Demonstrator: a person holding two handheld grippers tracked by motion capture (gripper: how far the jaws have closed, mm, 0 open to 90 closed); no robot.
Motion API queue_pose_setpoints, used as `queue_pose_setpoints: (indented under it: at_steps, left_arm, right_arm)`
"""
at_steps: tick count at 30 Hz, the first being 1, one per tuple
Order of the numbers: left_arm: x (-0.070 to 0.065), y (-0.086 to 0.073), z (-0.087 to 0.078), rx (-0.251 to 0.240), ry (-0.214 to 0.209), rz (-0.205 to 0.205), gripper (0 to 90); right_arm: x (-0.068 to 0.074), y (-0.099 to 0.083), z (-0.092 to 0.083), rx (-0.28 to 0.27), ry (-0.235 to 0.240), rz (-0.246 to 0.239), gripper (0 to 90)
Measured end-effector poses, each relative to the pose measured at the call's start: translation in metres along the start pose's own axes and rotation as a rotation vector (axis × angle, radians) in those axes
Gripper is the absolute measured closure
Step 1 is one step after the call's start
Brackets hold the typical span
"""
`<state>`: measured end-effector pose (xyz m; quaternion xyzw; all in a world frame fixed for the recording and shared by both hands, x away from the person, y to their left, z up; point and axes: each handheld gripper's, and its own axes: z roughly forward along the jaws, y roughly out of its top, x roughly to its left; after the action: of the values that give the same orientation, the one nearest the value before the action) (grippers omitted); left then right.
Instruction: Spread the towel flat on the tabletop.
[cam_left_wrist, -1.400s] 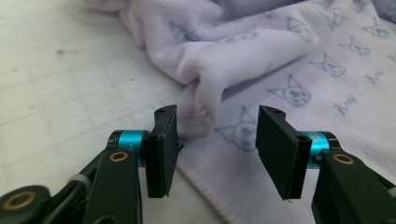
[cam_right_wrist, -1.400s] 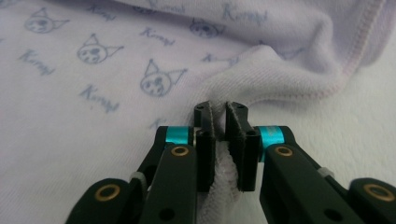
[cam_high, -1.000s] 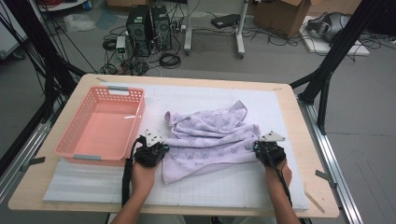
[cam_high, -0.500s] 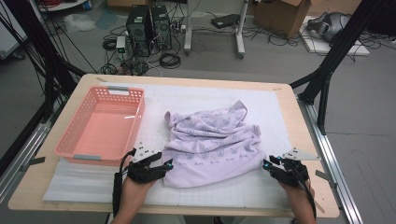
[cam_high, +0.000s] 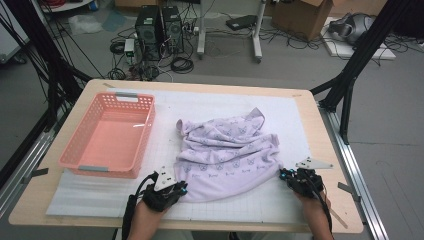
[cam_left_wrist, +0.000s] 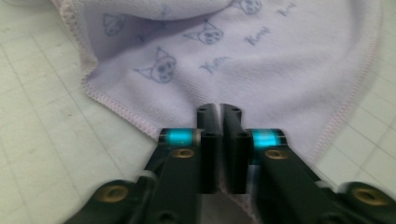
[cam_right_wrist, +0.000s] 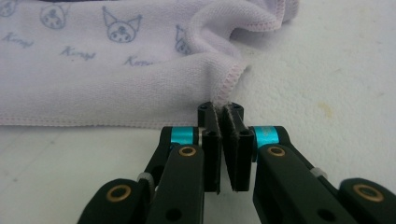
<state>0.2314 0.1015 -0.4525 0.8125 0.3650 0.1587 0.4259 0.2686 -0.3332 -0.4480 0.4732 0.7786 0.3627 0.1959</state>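
A lavender towel (cam_high: 225, 150) printed with small cartoon faces lies rumpled on the white mat in the middle of the table. My left gripper (cam_high: 184, 187) is at the towel's near left corner. In the left gripper view its jaws (cam_left_wrist: 219, 109) have just been closing and are shut, with the towel's (cam_left_wrist: 261, 60) hem pinched between them. My right gripper (cam_high: 283, 175) is at the near right corner. In the right gripper view its jaws (cam_right_wrist: 220, 108) have just been closing too and are shut on the stitched corner of the towel (cam_right_wrist: 116, 88).
A pink plastic basket (cam_high: 70, 162) stands hollow on the left of the mat, close to my left hand. The wooden table edge (cam_high: 200, 227) runs just below both hands. Bare mat (cam_high: 210, 102) lies beyond the towel.
Both hands have drawn back toward the table's front edge, the right one also outward. The towel's near edge now lies wider and flatter, and each gripper sits at a near corner.
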Motion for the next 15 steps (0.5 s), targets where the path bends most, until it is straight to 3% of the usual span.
queue_pose_setpoints:
  at_steps: [8,15]
  left_arm:
    - [0.004,-0.012,-0.022,-0.025,-0.025,-0.07,87.9]
    - [-0.003,-0.025,-0.047,-0.031,-0.081,-0.092,87.9]
  right_arm:
    - [0.008,-0.02,-0.037,0.019,0.041,0.045,86.2]
    - [0.032,-0.051,-0.072,0.078,0.06,0.013,86.2]
